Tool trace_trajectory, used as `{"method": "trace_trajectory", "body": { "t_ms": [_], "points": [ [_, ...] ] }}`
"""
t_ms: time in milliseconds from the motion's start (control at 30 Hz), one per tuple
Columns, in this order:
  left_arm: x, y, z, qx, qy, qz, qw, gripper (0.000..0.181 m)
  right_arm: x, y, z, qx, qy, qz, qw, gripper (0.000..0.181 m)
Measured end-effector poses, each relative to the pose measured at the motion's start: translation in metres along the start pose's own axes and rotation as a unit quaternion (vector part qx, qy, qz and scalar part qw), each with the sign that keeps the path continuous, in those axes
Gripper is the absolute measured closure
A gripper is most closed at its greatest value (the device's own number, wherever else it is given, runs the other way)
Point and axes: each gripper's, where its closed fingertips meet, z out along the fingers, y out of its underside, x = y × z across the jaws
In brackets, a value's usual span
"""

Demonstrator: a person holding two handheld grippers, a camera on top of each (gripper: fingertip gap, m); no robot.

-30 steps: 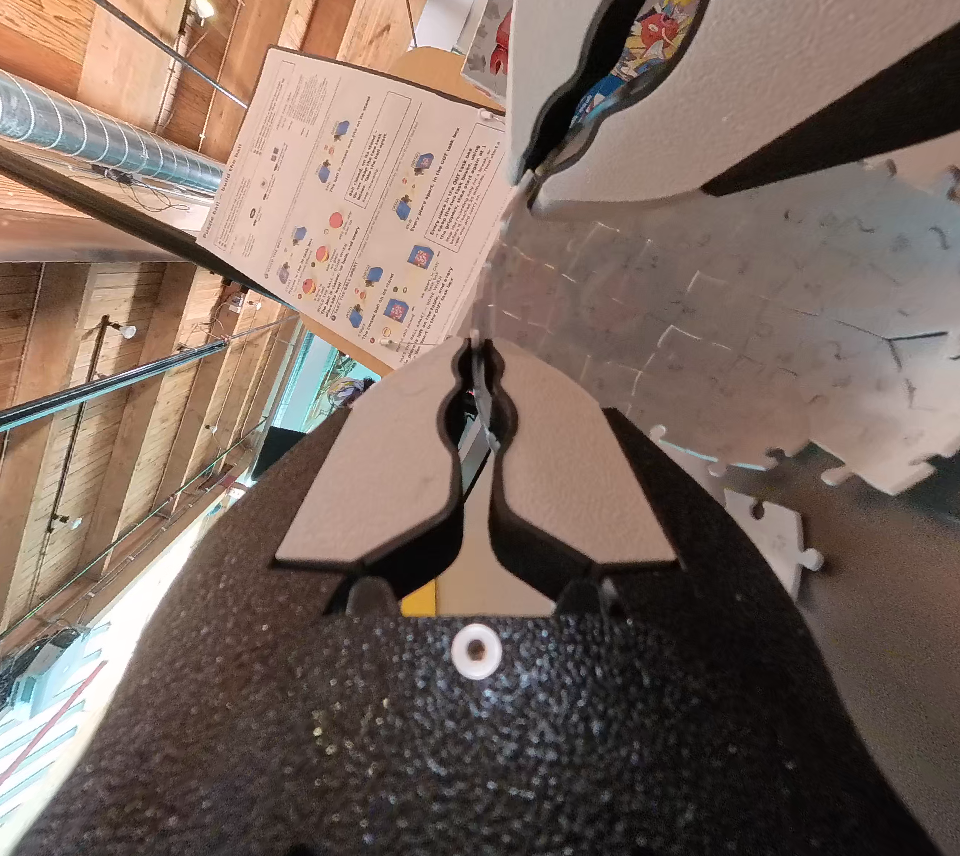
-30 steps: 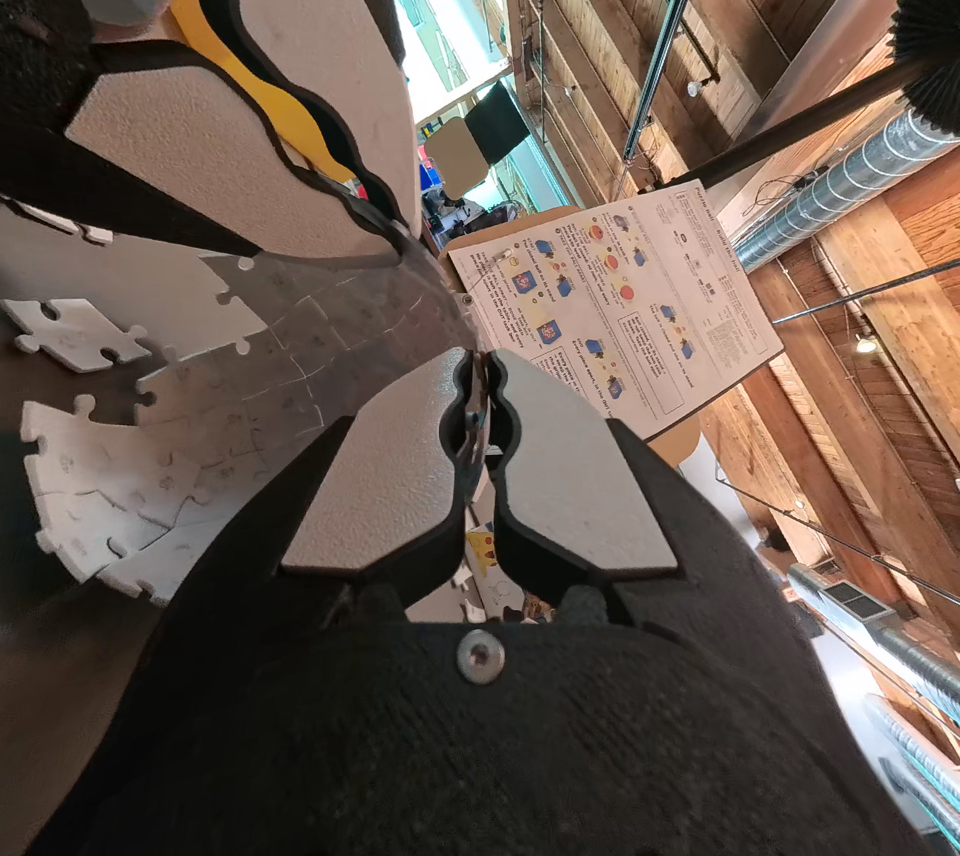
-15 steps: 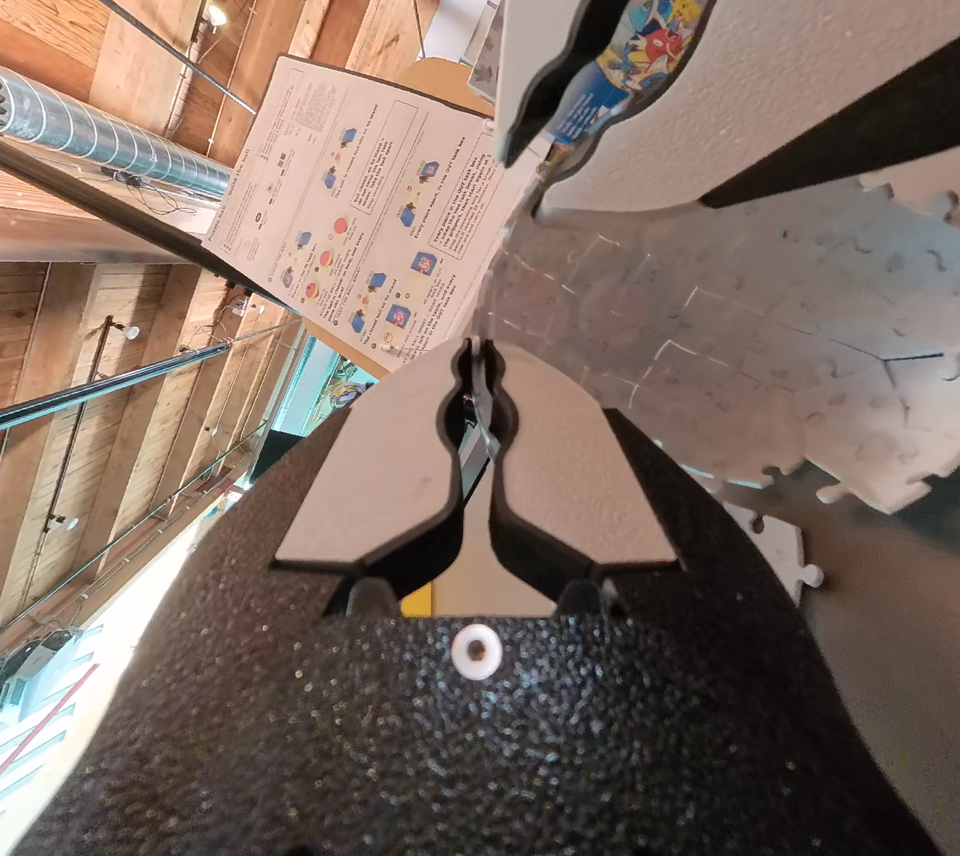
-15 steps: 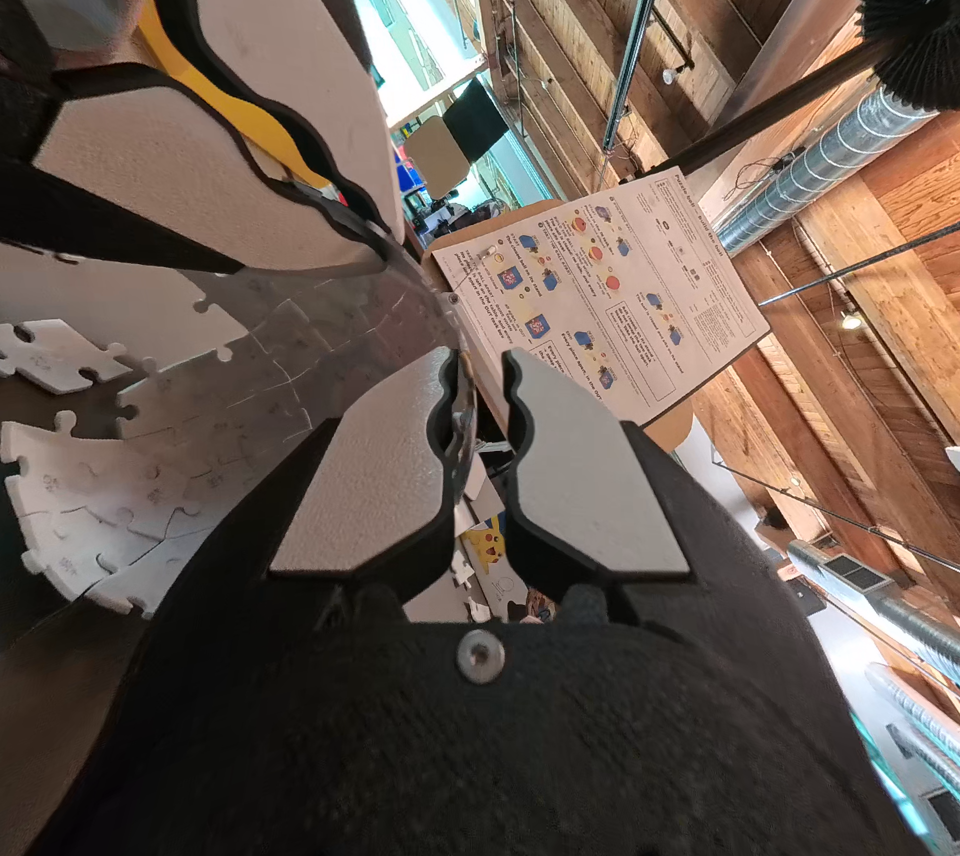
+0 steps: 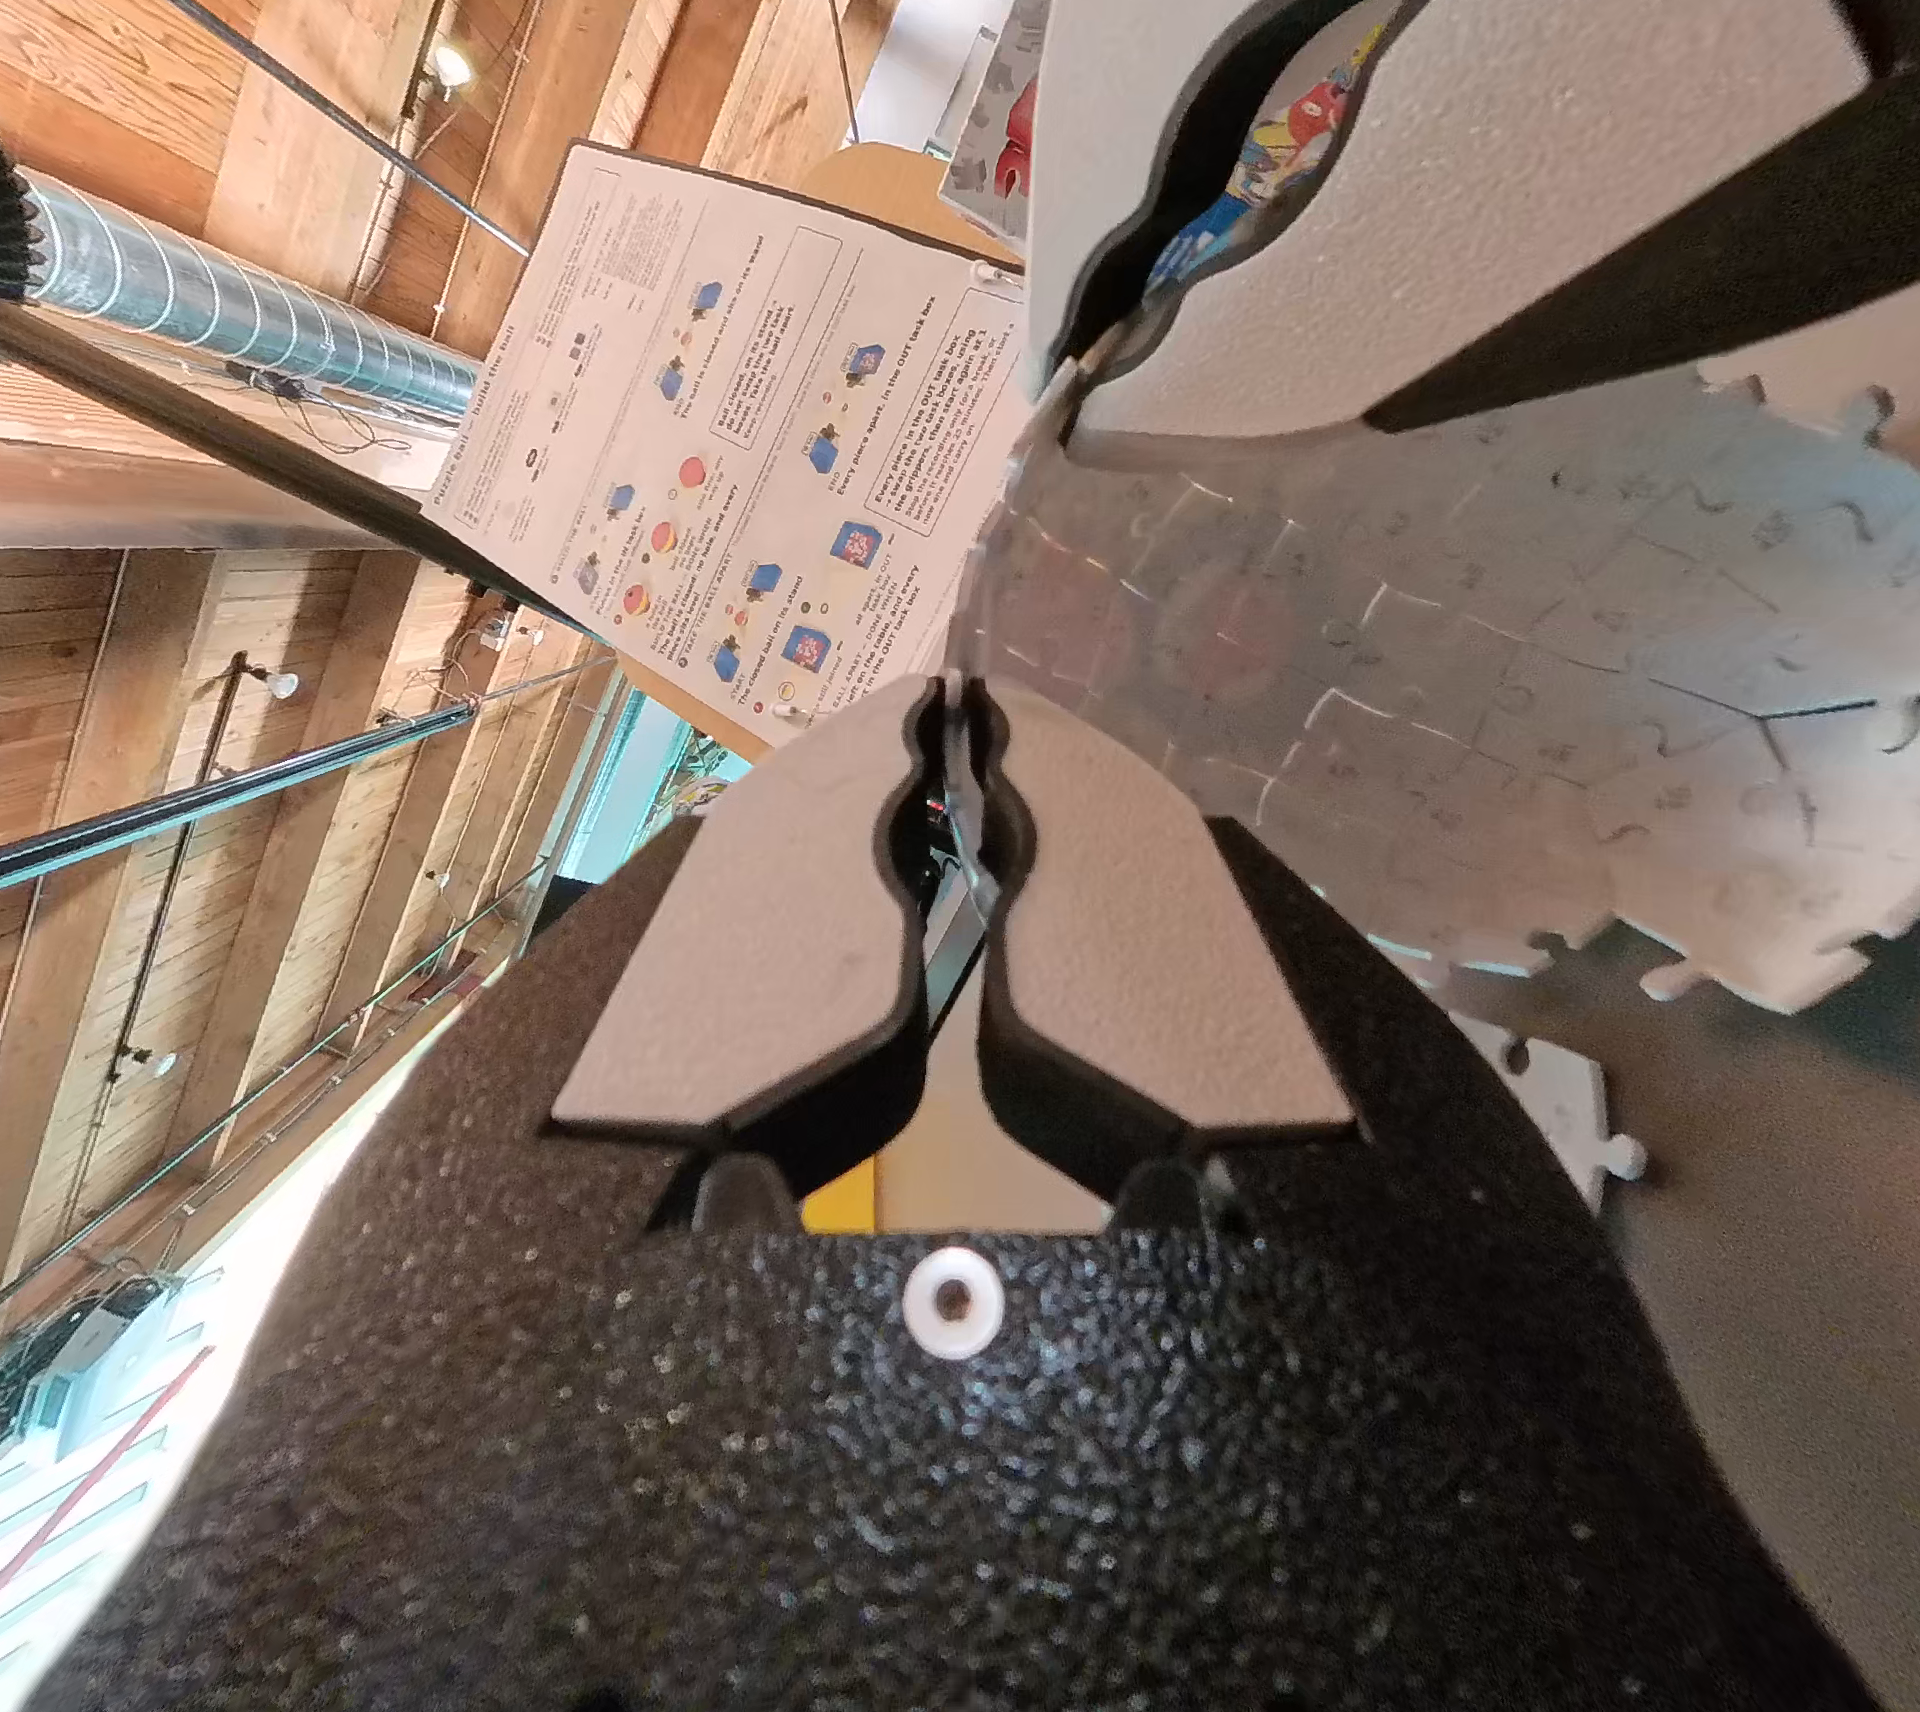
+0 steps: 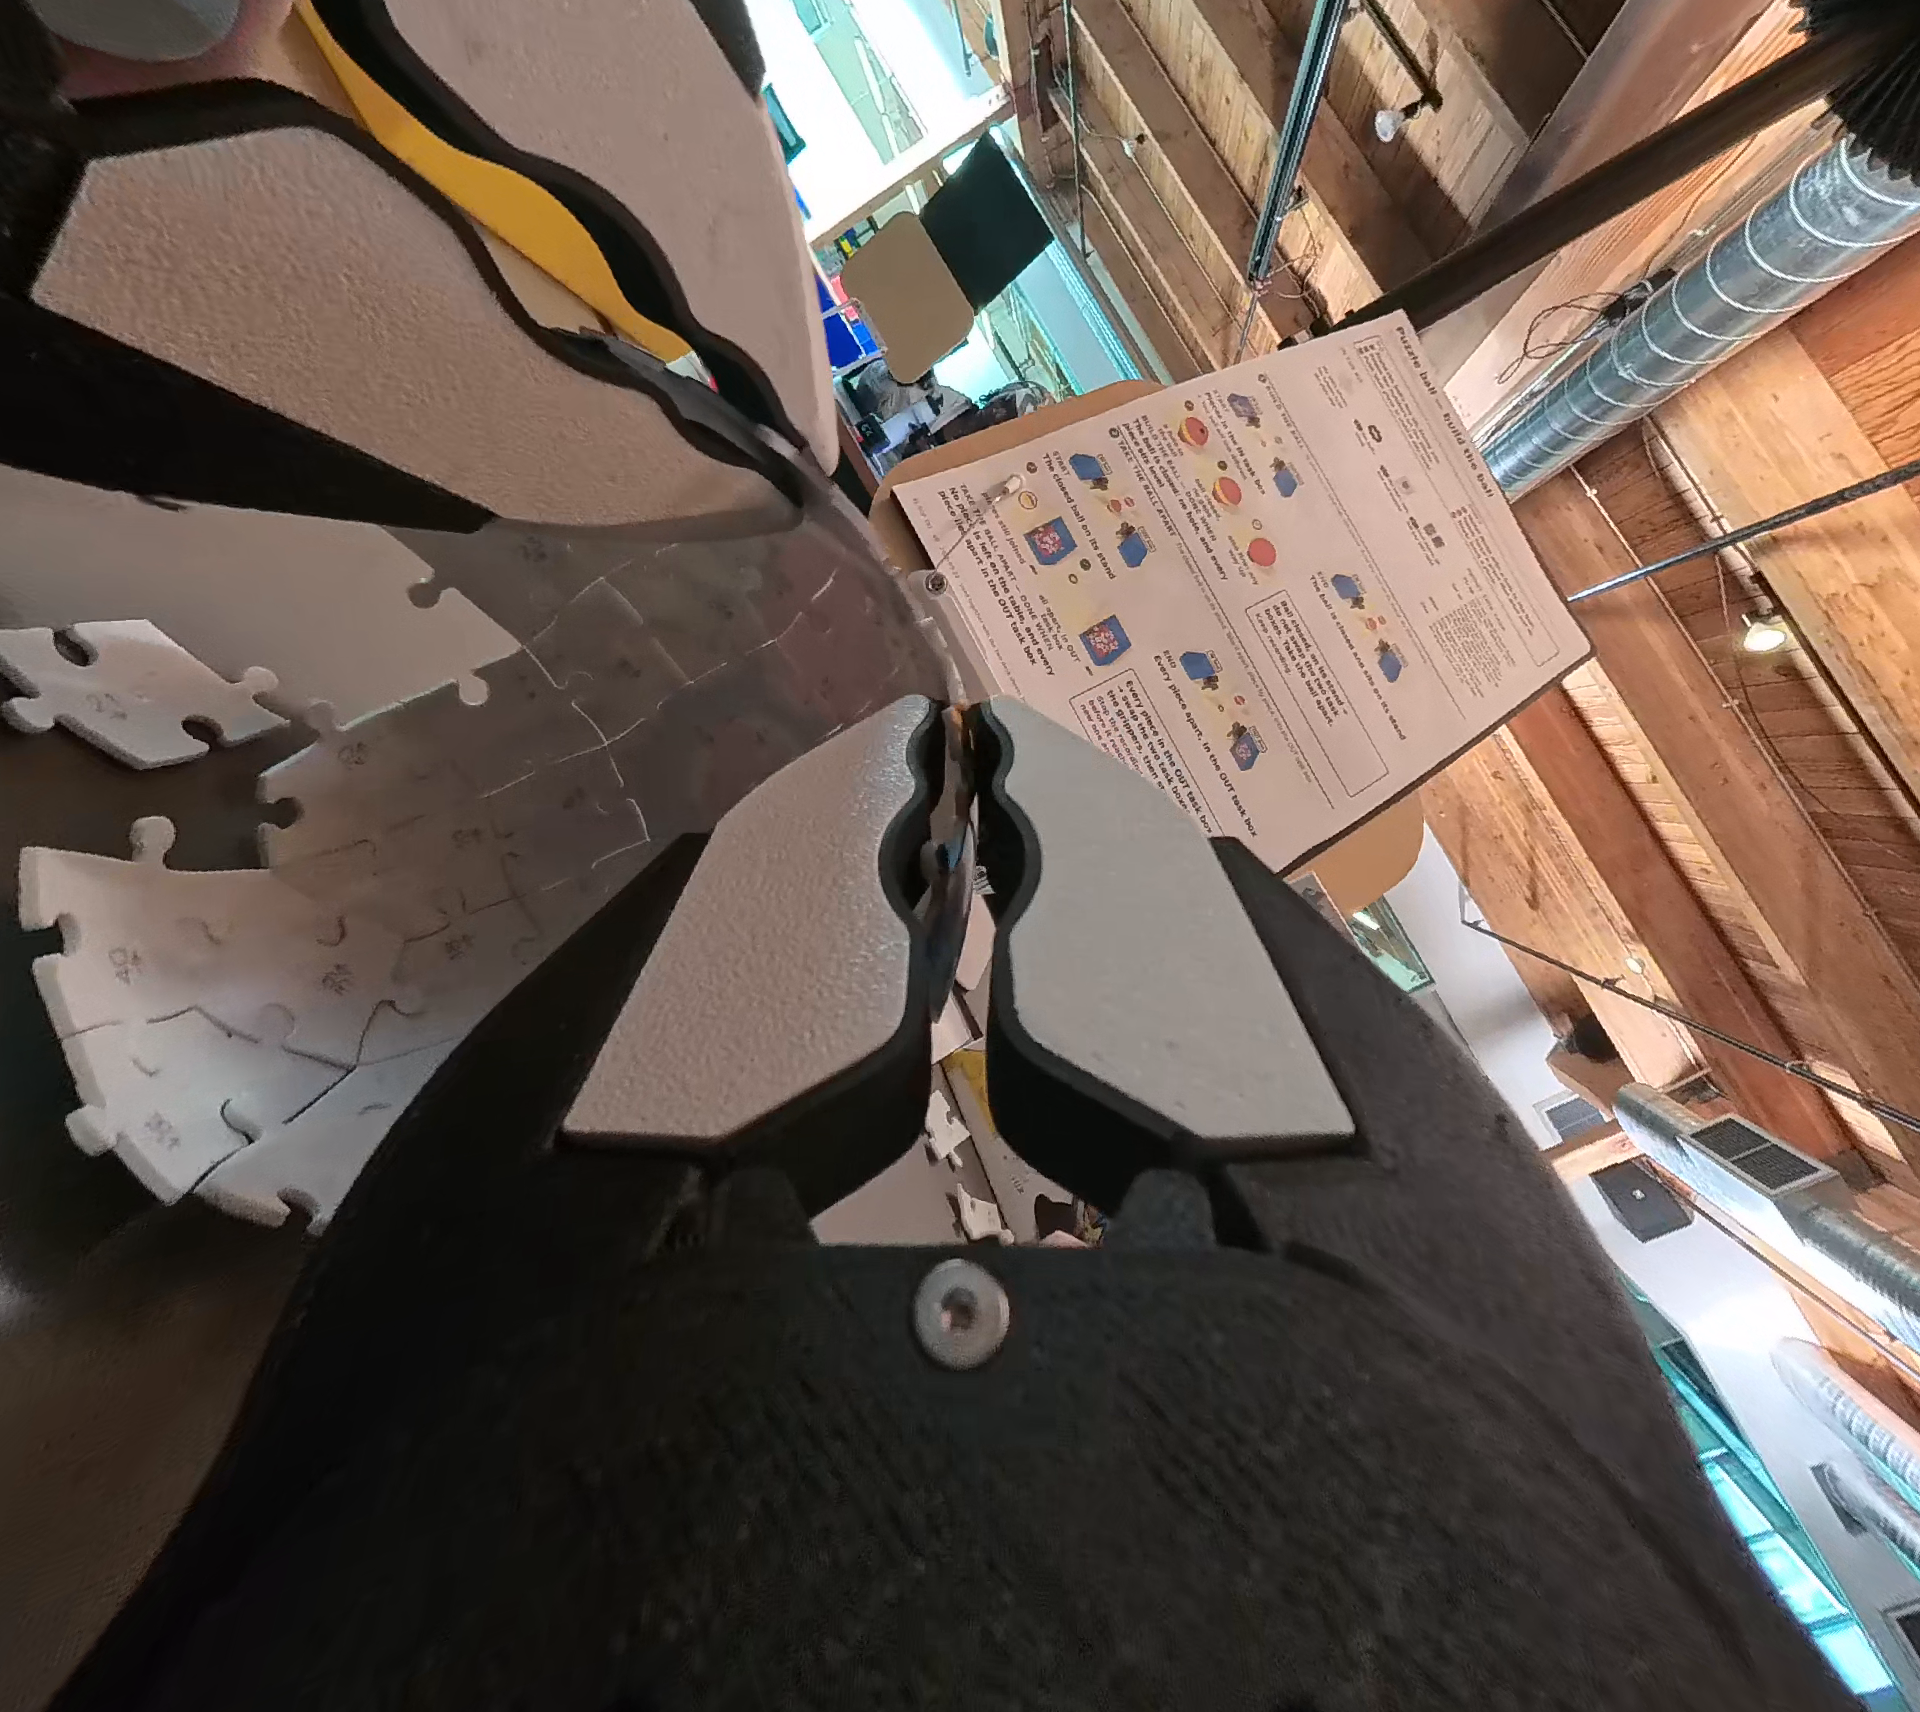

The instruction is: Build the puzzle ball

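Note:
A curved shell of joined puzzle pieces [image 5: 1455,675], its pale grey inner side toward me, hangs between both grippers above the table. My left gripper [image 5: 956,696] is shut on the shell's near edge. My right gripper [image 5: 1075,379] shows at the top right of the left wrist view, clamped on the same rim a little farther along. In the right wrist view the shell [image 6: 644,696] curves left from my right gripper [image 6: 964,717], which is shut on its thin edge. The left gripper [image 6: 790,473] grips the rim above it. The shell's printed outer side is mostly hidden.
A loose white puzzle piece [image 6: 125,691] lies on the dark table [image 6: 156,789] below the shell; another loose piece [image 5: 1579,1132] shows in the left wrist view. A printed instruction sheet [image 5: 748,457] on a board stands behind, also in the right wrist view [image 6: 1247,602]. Wooden ceiling and ducts lie beyond. Spacing between my two grippers at the tips: around 5 cm.
My right gripper opened off the shell's edge half a second ago and has shut on it again. My left gripper kept its hold throughout; the shell shifted slightly.

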Motion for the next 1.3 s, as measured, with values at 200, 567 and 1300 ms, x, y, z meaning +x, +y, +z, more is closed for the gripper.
{"method": "trace_trajectory", "body": {
  "t_ms": [200, 567, 1300],
  "points": [
    [0.000, 0.001, -0.002, -0.006, 0.009, -0.019, 1.000, 0.159, 0.001, -0.001, 0.000, -0.003, 0.011, -0.013, 1.000, 0.177],
    [0.023, -0.008, -0.068, -0.028, 0.223, -0.305, 0.926, 0.150, 0.005, 0.001, -0.001, -0.004, 0.031, -0.026, 0.999, 0.177],
    [0.112, 0.004, -0.110, -0.216, 0.473, -0.365, 0.772, 0.152, -0.003, -0.028, -0.010, 0.056, 0.053, -0.187, 0.979, 0.176]
  ]
}}
